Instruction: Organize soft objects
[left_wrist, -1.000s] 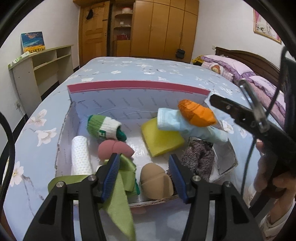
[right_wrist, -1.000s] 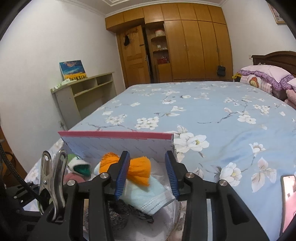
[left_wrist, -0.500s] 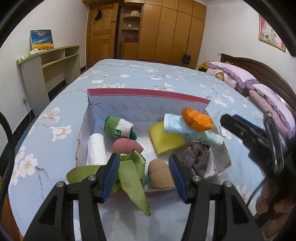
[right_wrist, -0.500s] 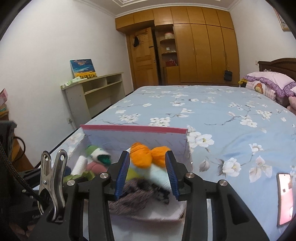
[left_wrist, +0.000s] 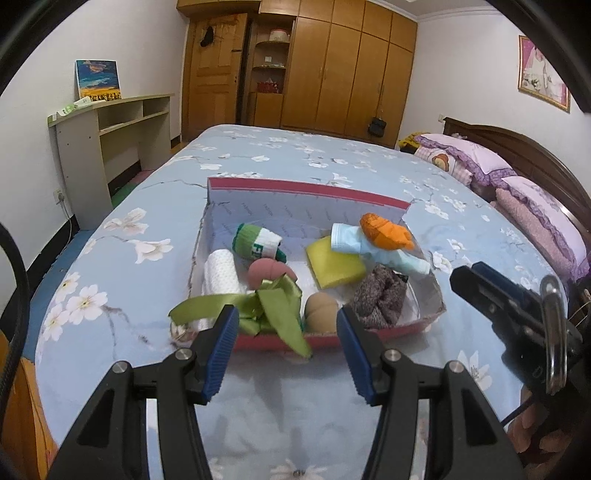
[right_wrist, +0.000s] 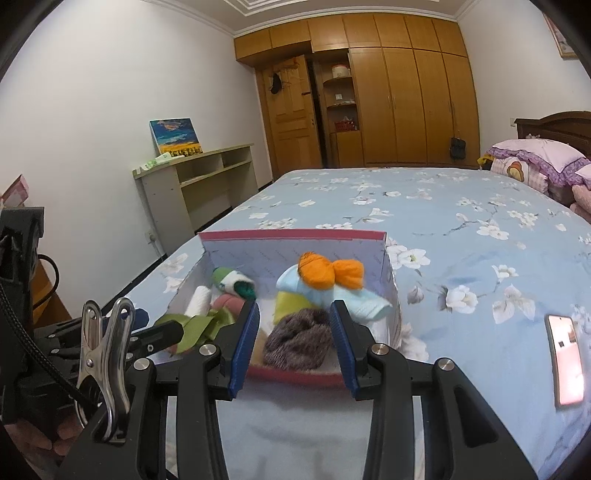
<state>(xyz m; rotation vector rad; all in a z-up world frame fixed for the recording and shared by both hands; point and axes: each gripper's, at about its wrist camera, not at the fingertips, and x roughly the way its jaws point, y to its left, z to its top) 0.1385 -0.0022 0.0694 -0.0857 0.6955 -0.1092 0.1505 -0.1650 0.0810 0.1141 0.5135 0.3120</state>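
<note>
Both grippers have drawn back from the cardboard box (left_wrist: 424, 295) since a second ago: it sits smaller and farther off in both views, and more blue bedspread shows in front of it. We read this as a retreat after a placement, since the orange sock (left_wrist: 386, 230) that hung between the right jaws now rests on the pale blue sock (left_wrist: 365, 245) at the box's right.

Going left to right in the left wrist view: white rolled cloth (left_wrist: 221, 273), green-and-white sock (left_wrist: 258, 245), pink puff (left_wrist: 267, 271), green ribbon (left_wrist: 273, 310) spilling over the near rim, tan puff (left_wrist: 321, 310), yellow sponge (left_wrist: 334, 266), grey knit sock (left_wrist: 382, 297).

Our left gripper (left_wrist: 284, 350) and right gripper (right_wrist: 293, 343) both stand moderately parted, holding nothing. Next we would probably tuck the ribbon inside.
</note>
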